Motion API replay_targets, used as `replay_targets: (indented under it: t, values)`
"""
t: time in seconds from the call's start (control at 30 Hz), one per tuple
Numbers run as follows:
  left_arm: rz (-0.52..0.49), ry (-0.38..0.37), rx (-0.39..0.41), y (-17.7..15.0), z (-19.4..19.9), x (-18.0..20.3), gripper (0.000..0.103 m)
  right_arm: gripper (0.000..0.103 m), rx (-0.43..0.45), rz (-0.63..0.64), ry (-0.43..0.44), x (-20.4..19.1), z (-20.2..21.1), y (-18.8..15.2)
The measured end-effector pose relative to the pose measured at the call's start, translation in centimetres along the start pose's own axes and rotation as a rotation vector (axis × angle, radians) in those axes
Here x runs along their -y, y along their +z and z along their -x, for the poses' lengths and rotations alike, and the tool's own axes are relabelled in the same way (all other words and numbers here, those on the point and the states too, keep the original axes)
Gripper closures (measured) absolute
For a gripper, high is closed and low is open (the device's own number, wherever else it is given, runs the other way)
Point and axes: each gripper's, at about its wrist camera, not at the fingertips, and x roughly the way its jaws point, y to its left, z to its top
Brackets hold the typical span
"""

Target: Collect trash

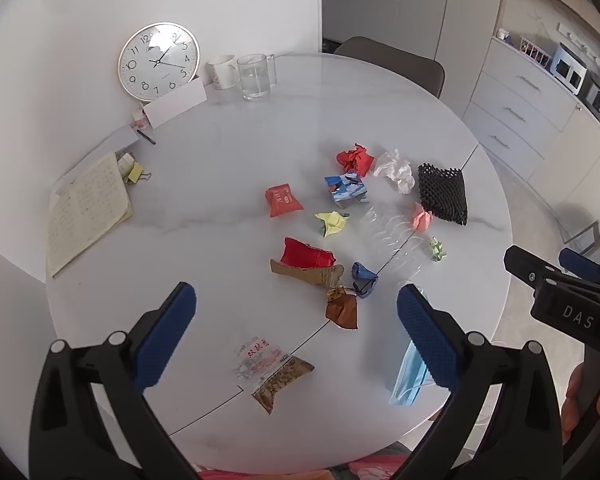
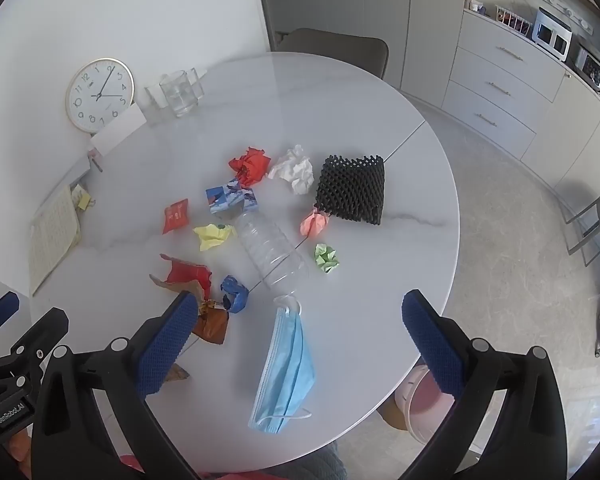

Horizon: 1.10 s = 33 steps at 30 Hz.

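Face mask [image 2: 286, 364] between open right hand-held gripper [image 2: 298, 332] fingers, untouched

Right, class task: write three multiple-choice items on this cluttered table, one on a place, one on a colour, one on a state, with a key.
1. The clear plastic bottle lies:
A. upright by the clock
B. on its side among the scraps
C. on the floor

2. The face mask is:
A. blue
B. green
C. black

3. Both the left gripper and the right gripper are:
A. shut on paper
B. open, holding nothing
C. shut on the bottle

Key: 1 B, it lies flat mid-table; 2 A, light blue pleats; 3 B, wide gaps between the pads.
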Motion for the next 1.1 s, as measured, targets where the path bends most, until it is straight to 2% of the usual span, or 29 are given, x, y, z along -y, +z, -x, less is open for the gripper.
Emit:
replay_targets:
  t: [1.1]
  values:
    - [-0.007, 0.004, -0.029, -0.26, -1.01, 0.33, 0.006, 0.002, -0.021, -0.013, 0.008, 0.06, -0.64, -0.05]
